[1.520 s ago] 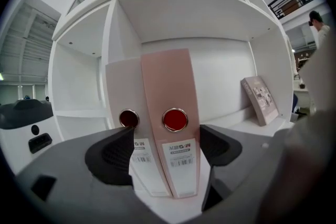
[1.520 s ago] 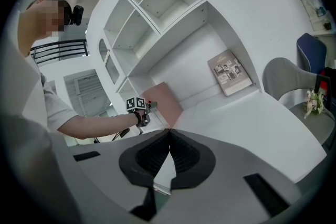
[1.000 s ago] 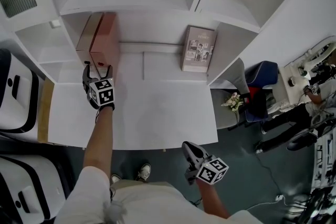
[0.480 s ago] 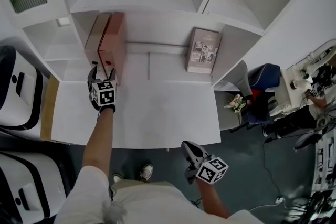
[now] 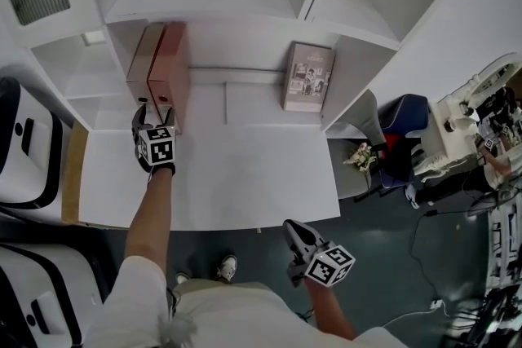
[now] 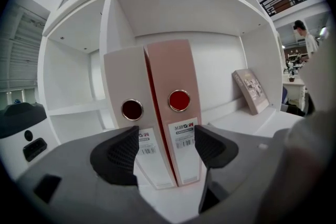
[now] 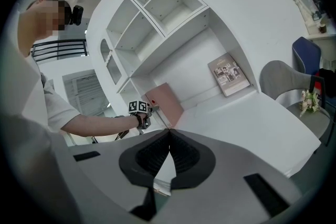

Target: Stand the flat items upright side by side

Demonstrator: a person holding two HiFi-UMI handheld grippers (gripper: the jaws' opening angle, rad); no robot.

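The jaws of the left gripper (image 6: 167, 145) are seen part-way apart and have just been closing, with the lower spines of two binders (image 6: 157, 81) framed between the pads; whether the pads touch the covers cannot be made out. The gripper is held nearly level, tipped slightly down, at the end of a bare forearm (image 5: 151, 212) stretched forward over the white counter (image 5: 245, 175). The binders are stood upright, side by side and touching, at the left wall of the shelf unit (image 5: 204, 0). A book (image 5: 308, 76) is leaned against the right wall of the same bay, well apart from them. The jaws of the right gripper (image 5: 288, 226) are pressed together with nothing between them, and it is held low, off the counter's front edge. In the head view, the binders' lower spines are covered by the left gripper, and the right forearm is cut off at the bottom edge.
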